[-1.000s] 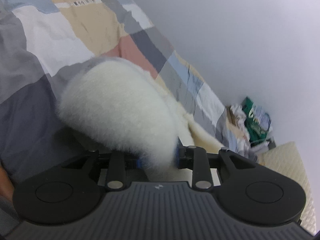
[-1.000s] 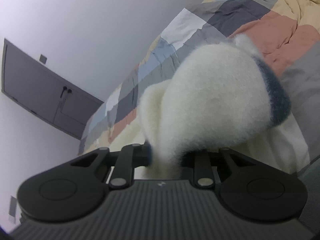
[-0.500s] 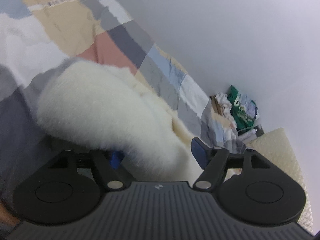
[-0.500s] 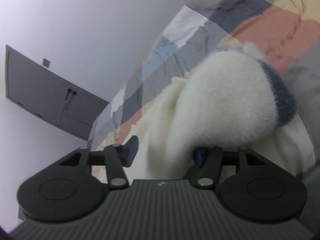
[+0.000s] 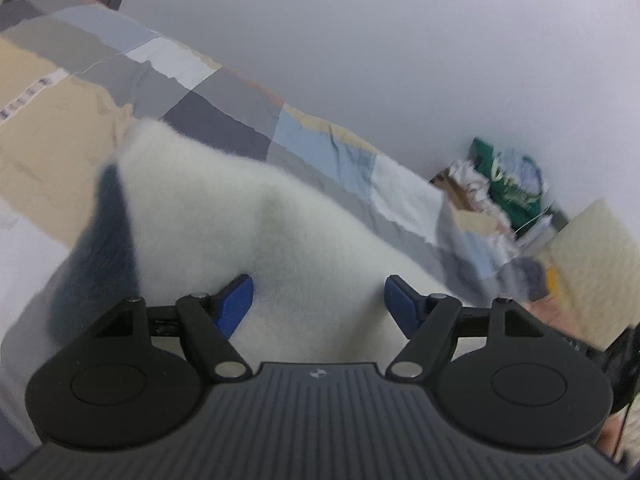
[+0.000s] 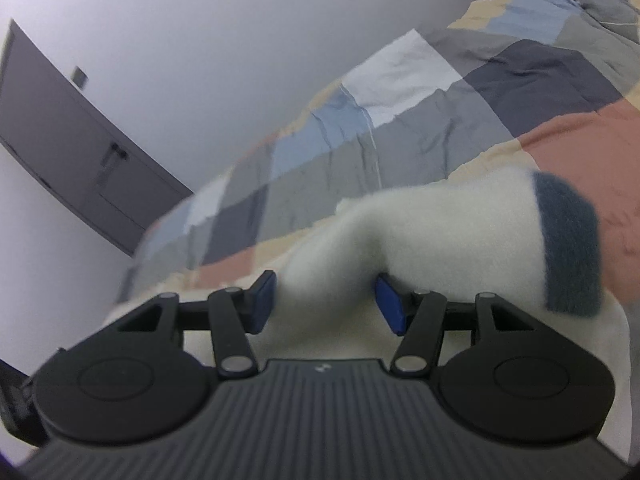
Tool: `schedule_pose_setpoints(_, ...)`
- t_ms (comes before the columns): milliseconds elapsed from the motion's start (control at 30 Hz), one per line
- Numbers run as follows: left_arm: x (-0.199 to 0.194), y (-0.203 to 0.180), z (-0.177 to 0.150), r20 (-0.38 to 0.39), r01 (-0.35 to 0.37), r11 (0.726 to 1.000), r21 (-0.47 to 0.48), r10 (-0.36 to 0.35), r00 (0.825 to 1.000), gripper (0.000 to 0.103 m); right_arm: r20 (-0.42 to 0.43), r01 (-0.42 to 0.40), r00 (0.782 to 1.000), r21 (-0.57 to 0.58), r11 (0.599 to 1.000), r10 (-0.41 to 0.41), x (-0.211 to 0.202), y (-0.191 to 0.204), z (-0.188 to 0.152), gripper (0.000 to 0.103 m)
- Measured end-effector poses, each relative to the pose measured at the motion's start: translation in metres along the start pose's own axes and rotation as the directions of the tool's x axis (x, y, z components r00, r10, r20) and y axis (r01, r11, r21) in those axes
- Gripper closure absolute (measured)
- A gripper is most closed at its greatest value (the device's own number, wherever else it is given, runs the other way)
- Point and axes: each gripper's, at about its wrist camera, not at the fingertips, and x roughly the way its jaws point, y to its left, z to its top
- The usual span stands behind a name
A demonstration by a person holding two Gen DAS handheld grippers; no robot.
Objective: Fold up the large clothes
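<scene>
Fleece garment (image 5: 304, 240), white and fluffy with a dark blue-grey cuff (image 5: 100, 248), lies on the bed over a patchwork quilt (image 5: 192, 92) of grey, blue, beige, white and pink squares. Its lower part is cut off behind each tool's black body, so its full shape cannot be made out, and both views are blurred at the edges.

The left tool (image 5: 318, 300) stands wide apart, its two blue pads clear of the fleece on either side, gripping nothing. The right tool (image 6: 326, 302) is also spread wide; a fold of the fleece sits between its pads, and the cloth seems to brush the right pad, though whether it truly touches is hard to tell.

Only the left view shows a heap of crumpled things with a green bag (image 5: 508, 184) at the far end of the bed and a pale quilted surface (image 5: 592, 248) beside it. Only the right view shows a dark cabinet (image 6: 80, 160) against the wall, with two handles. One cuff (image 6: 568, 244) is visible in each view.
</scene>
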Motion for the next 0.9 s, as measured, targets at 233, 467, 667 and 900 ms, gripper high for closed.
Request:
schedule_pose_setpoints(233,0.053,0.025,0.012,-0.023,-0.023,0.999,-0.029,0.023,0.999,0.026,-0.031,0.041,0.999,-0.065,0.997,-0.043,0.060,-0.008,0.019,0.048)
schedule_pose_setpoints(467,0.084,0.040,0.018,-0.046,-0.032,0.999,-0.009,0.032,0.998,0.026,-0.037,0.045,0.998,-0.161,0.986,-0.051,0.092,-0.012,0.023,0.048)
schedule_pose_setpoints(667,0.072,0.028,0.018,-0.021,-0.042,0.998,0.046,0.043,0.999,0.026,-0.046,0.043,0.998,-0.166,0.985,-0.051,0.091,-0.011,0.029,0.048)
schedule_pose_setpoints(900,0.030,0.021,0.024,0.091,-0.107,0.990,0.089,0.099,0.991,0.020,-0.003,0.039,0.999,-0.190,0.981,-0.040,0.062,-0.009,0.041,0.029)
